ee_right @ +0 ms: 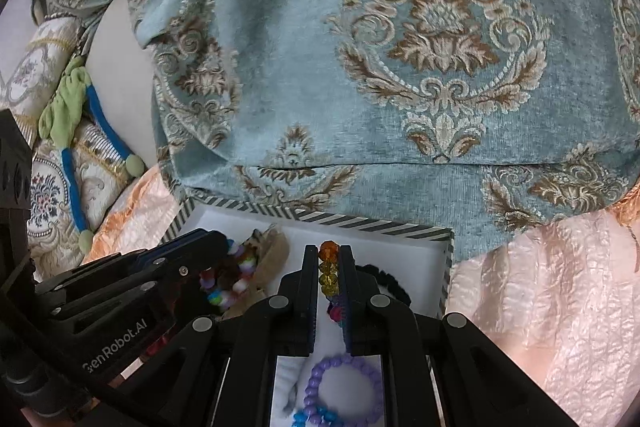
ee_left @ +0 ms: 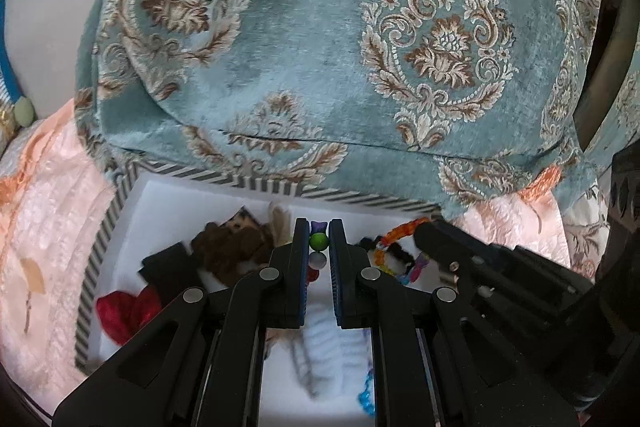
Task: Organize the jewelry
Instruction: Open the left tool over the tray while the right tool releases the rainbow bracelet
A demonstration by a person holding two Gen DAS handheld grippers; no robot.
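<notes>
A white box with a striped rim [ee_left: 256,183] [ee_right: 372,225] lies on the bed and holds jewelry and hair ties. My left gripper [ee_left: 319,241] is shut on a multicoloured bead bracelet [ee_left: 319,240] over the box; the same bracelet [ee_right: 240,279] shows at that gripper's tip in the right wrist view. My right gripper [ee_right: 329,267] is shut on a rainbow crystal bracelet [ee_right: 329,269], which also shows in the left wrist view [ee_left: 400,231]. A purple bead bracelet [ee_right: 344,391] and a blue one [ee_right: 316,417] lie in the box below it.
In the box are a brown scrunchie [ee_left: 232,247], a red scrunchie [ee_left: 124,311], a black hair tie [ee_right: 384,279] and a beige bow [ee_right: 272,255]. A teal patterned cushion [ee_left: 340,47] stands behind the box. Peach bedding [ee_right: 552,299] surrounds it.
</notes>
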